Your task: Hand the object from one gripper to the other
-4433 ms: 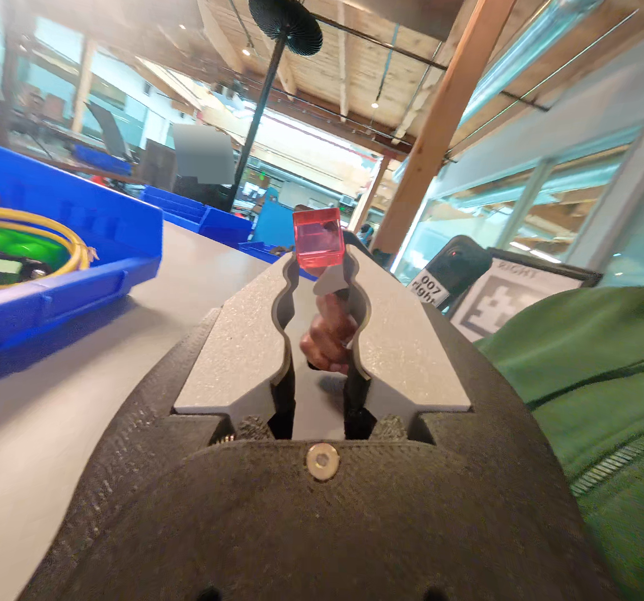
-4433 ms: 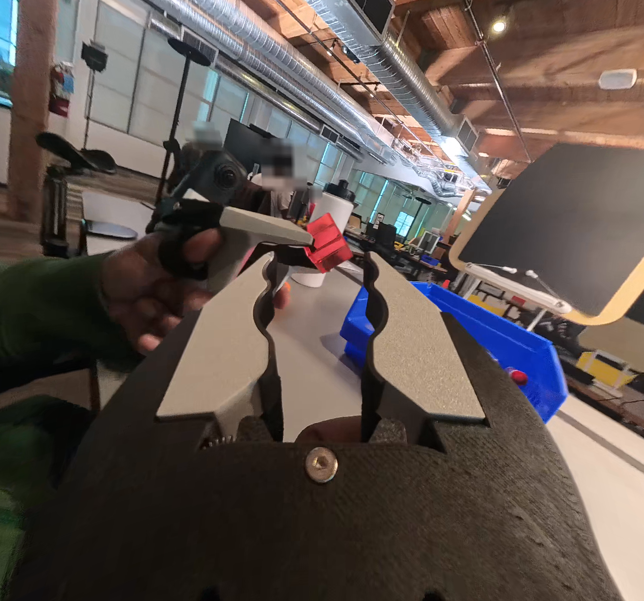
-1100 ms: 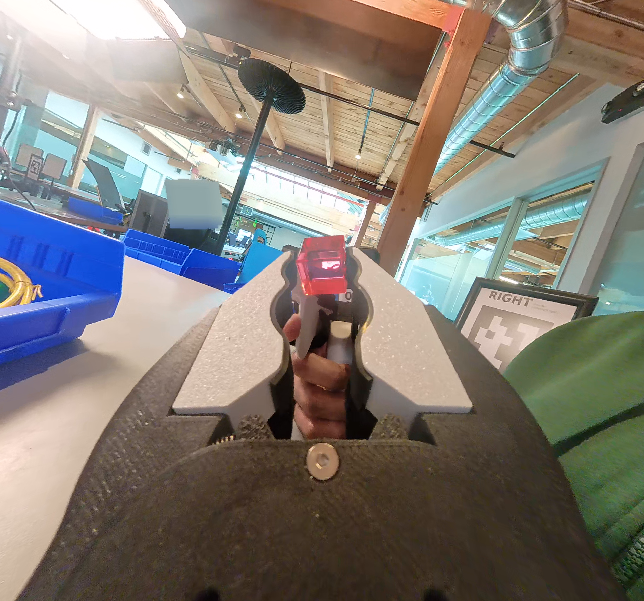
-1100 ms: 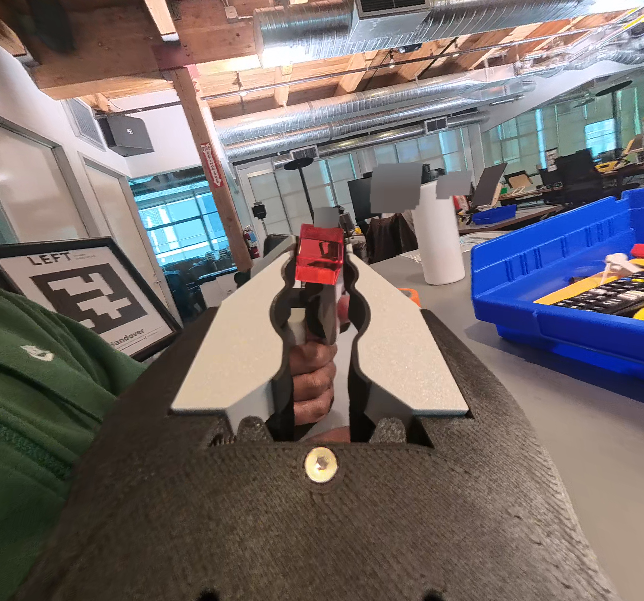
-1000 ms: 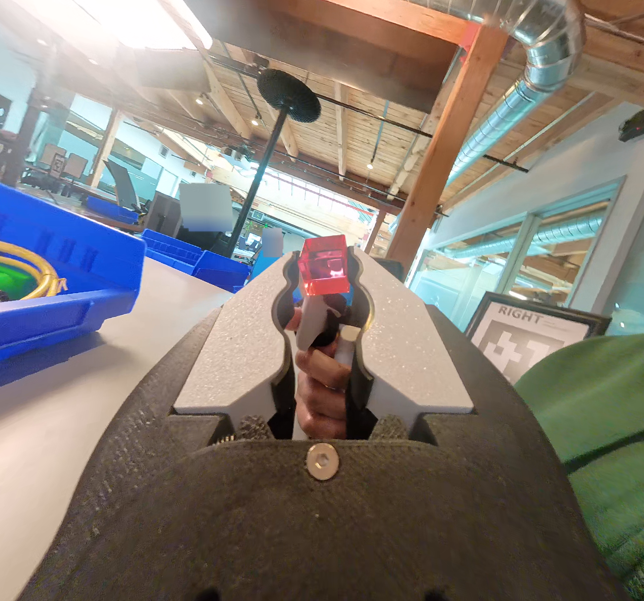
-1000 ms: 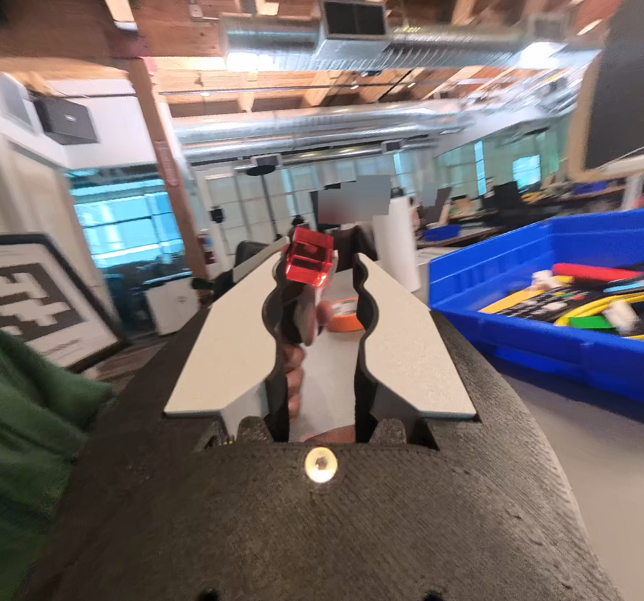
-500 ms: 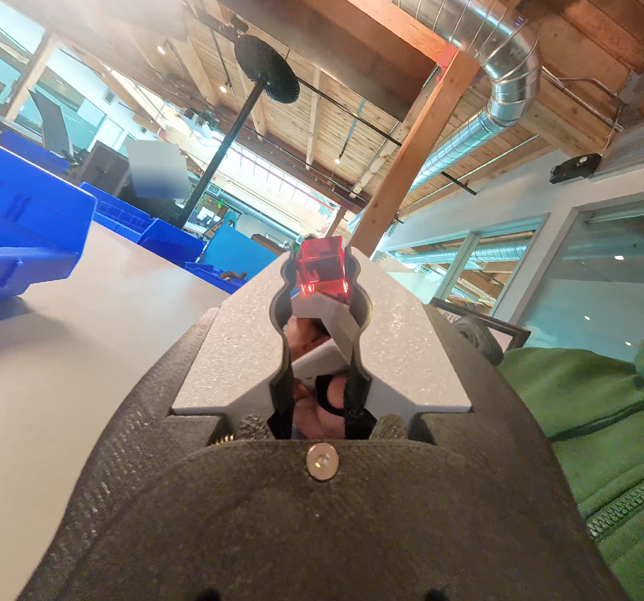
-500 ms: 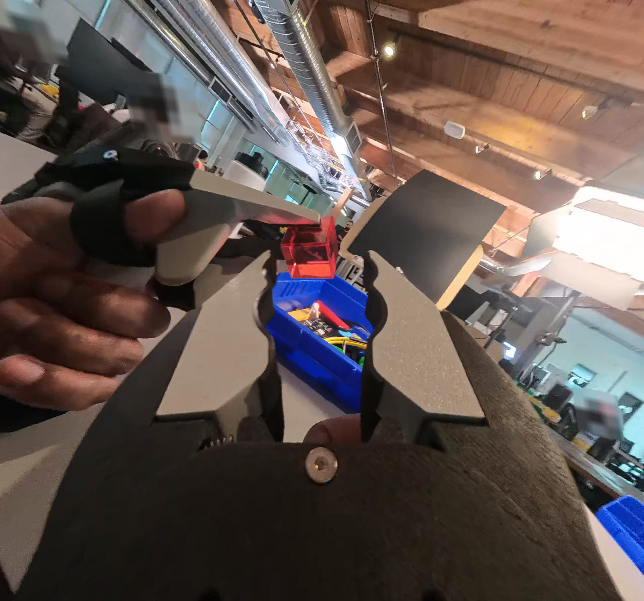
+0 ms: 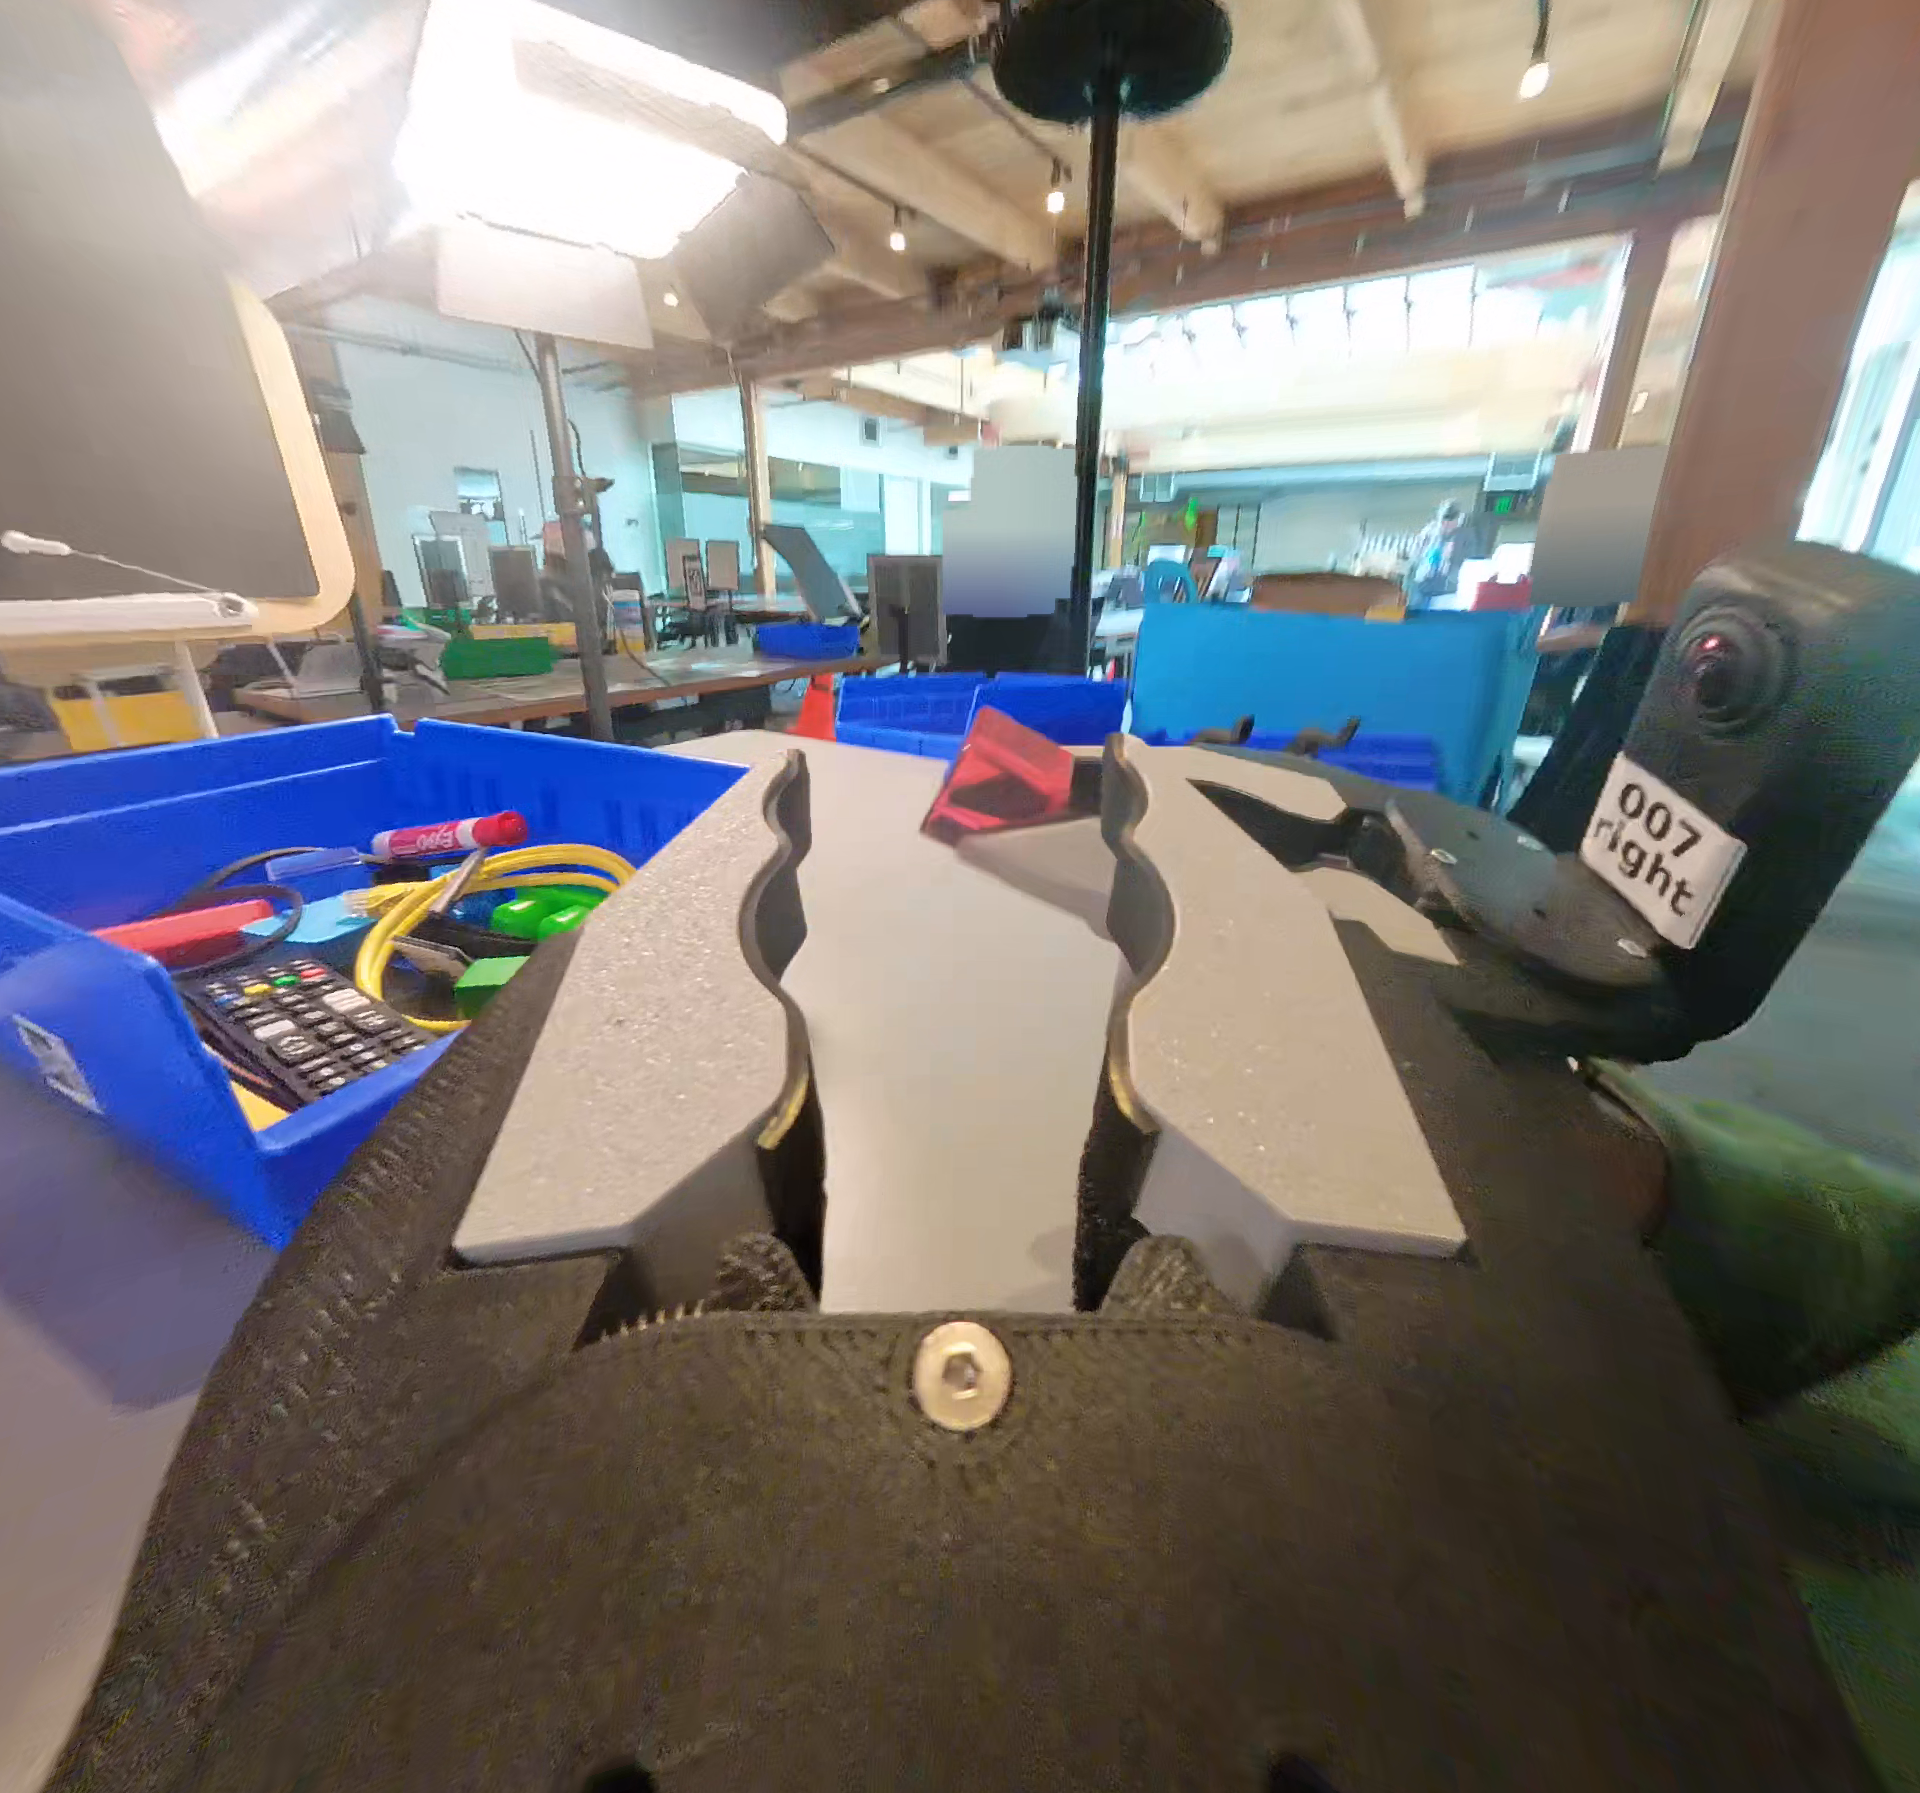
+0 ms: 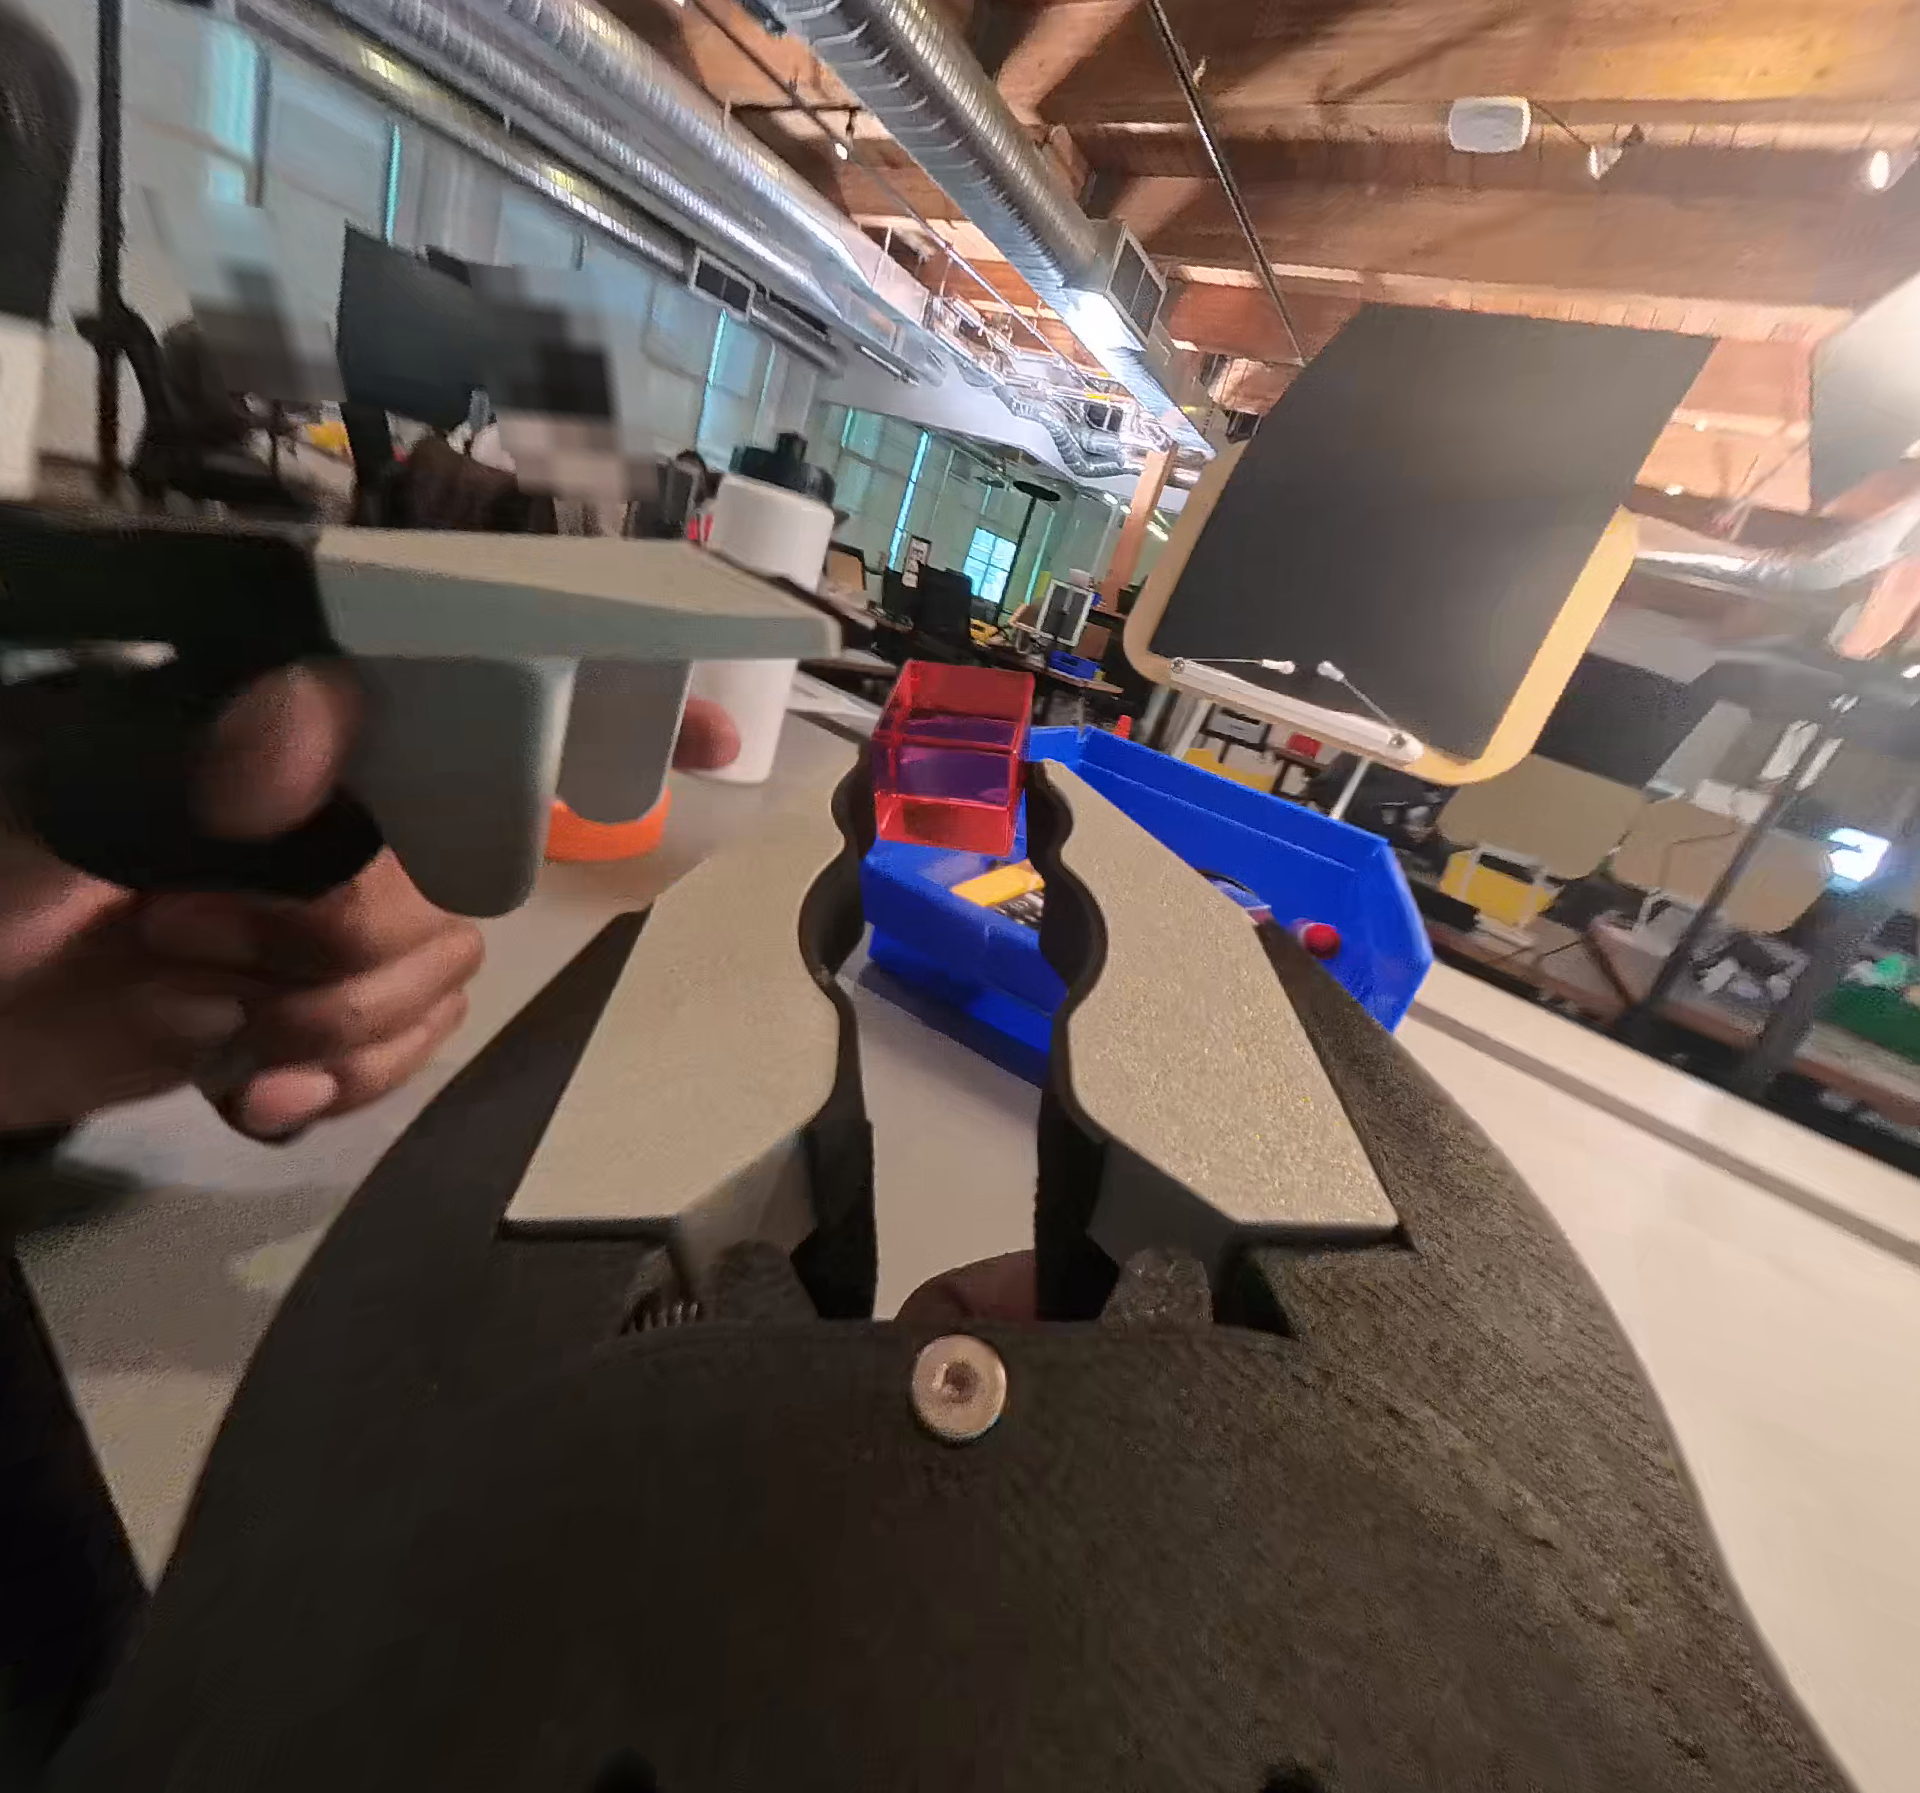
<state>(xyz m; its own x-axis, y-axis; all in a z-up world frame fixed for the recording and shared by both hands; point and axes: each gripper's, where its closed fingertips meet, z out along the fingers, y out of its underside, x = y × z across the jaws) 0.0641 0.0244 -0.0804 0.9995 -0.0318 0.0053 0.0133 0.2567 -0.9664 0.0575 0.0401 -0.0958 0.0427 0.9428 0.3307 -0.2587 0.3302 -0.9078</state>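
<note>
Right wrist view | translucent red cube (image 10: 954, 769) clamped at fingertips of right gripper (image 10: 948, 779), held above the grey table (image 10: 1662, 1276) | left gripper (image 9: 951, 767) spread wide, empty, just beside | blue bin (image 9: 145, 1037) of clutter behind

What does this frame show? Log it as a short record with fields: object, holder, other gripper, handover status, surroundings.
object: translucent red cube
holder: right gripper, shut on the cube at its fingertips
other gripper: left gripper, open, empty, beside the cube
handover status: cube now held by the right gripper only
surroundings: grey table; blue bin holding a remote, cables and a marker
</note>
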